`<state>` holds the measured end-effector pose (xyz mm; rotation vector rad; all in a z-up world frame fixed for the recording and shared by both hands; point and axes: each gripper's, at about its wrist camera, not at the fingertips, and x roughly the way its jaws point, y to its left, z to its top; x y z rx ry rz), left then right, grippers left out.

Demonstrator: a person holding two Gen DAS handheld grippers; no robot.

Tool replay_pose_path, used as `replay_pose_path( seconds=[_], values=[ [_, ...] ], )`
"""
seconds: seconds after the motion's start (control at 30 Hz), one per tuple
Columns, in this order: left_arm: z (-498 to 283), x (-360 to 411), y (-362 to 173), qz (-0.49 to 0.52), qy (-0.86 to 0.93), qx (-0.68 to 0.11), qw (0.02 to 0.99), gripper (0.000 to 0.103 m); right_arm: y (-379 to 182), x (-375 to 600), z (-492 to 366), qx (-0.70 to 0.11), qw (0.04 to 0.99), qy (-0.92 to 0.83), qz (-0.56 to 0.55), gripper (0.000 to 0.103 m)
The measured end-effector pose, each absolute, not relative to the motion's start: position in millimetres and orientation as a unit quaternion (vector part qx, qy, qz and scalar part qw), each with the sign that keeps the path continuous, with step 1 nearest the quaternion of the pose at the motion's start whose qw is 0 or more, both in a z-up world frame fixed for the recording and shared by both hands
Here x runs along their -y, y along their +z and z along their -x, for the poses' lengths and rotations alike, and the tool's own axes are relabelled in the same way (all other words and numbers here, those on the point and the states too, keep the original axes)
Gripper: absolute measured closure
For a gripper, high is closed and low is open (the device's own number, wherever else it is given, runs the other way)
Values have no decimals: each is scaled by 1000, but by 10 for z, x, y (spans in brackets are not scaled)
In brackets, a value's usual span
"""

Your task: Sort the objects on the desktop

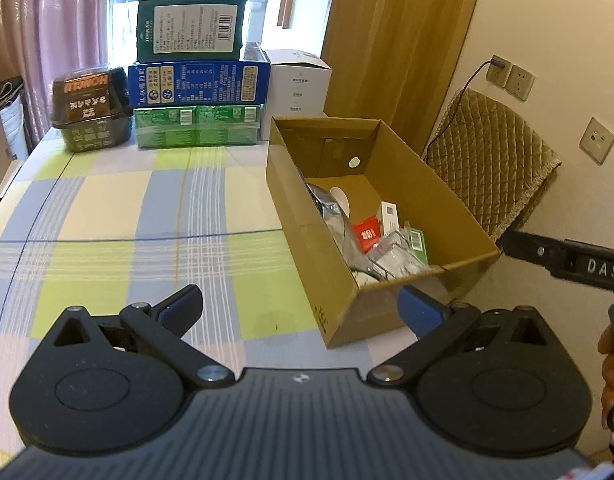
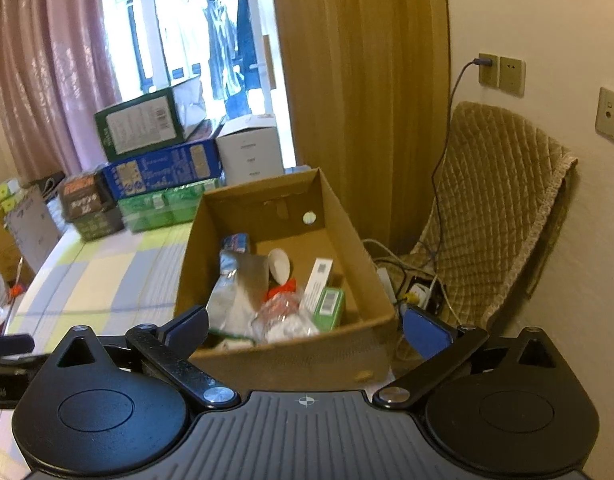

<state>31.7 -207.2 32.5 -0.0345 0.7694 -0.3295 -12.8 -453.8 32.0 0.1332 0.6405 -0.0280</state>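
Observation:
An open cardboard box stands on the checked tablecloth at the table's right side. Inside lie a silver foil pouch, a red packet, a white carton, a green carton and a crumpled clear bag. My left gripper is open and empty, hovering over the cloth just before the box's near left corner. My right gripper is open and empty too, held above the box's near wall. The right gripper's black body shows at the left wrist view's right edge.
Stacked green and blue cartons, a dark noodle tub and a white box line the table's far edge. A quilted chair with cables and a power strip stands right of the table by the wall.

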Motion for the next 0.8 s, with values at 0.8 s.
replay_pose_path(
  seconds=[0.8],
  values=[
    [337,2186,583,12,-139,-354,925,1,637,4425,931,-307,951,-22,-36,2]
  ],
)
